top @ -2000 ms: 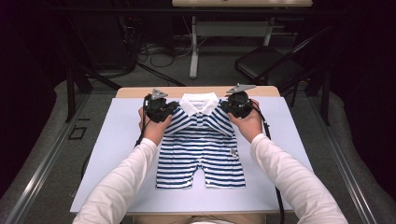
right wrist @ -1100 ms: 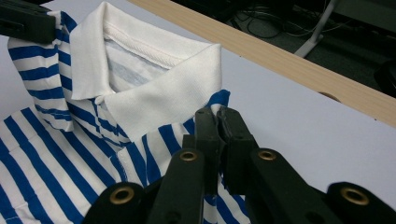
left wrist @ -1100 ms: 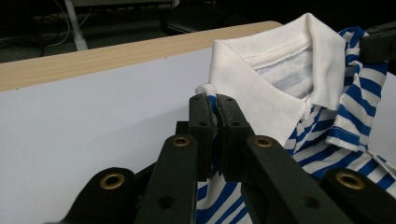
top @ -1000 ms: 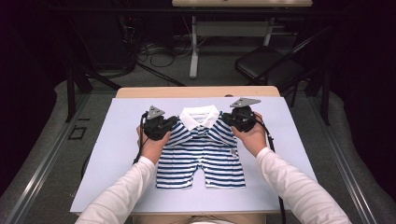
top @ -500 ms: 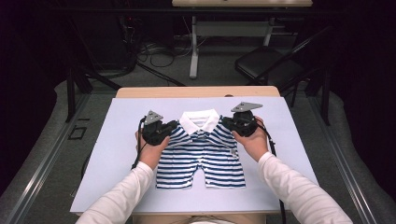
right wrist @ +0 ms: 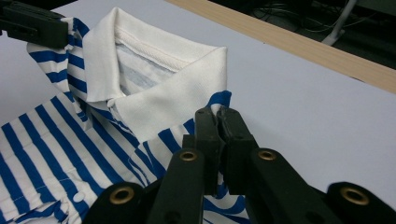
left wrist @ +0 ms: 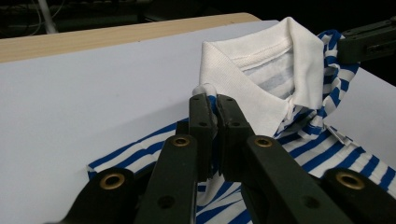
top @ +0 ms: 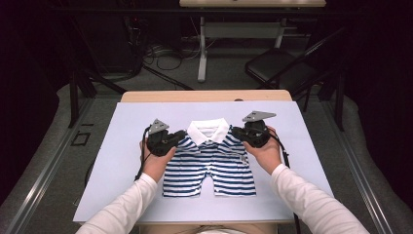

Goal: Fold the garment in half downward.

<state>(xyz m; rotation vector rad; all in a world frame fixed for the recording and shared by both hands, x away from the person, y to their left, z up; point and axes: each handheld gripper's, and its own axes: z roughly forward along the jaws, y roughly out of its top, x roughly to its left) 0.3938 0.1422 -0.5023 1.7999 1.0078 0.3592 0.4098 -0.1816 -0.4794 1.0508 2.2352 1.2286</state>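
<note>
A small blue-and-white striped romper (top: 209,163) with a white collar (top: 208,131) lies on the white sheet (top: 117,151), legs toward the person. My left gripper (top: 181,136) is shut on the romper's shoulder at the left of the collar; in the left gripper view the romper (left wrist: 299,140) has a fold of striped cloth pinched between the jaws of the left gripper (left wrist: 212,100). My right gripper (top: 234,131) is shut on the other shoulder. In the right gripper view the right gripper (right wrist: 217,112) clamps blue-striped cloth beside the collar (right wrist: 154,88), which stands lifted off the sheet.
The white sheet covers a wooden table (top: 204,95) whose far edge shows bare. A chair (top: 280,68), table legs and cables stand on the dark floor beyond. White sheet lies bare on both sides of the romper.
Both hands have drawn the romper's shoulders back toward the person, so the collar now lies nearer the table's middle. The grips have not changed.
</note>
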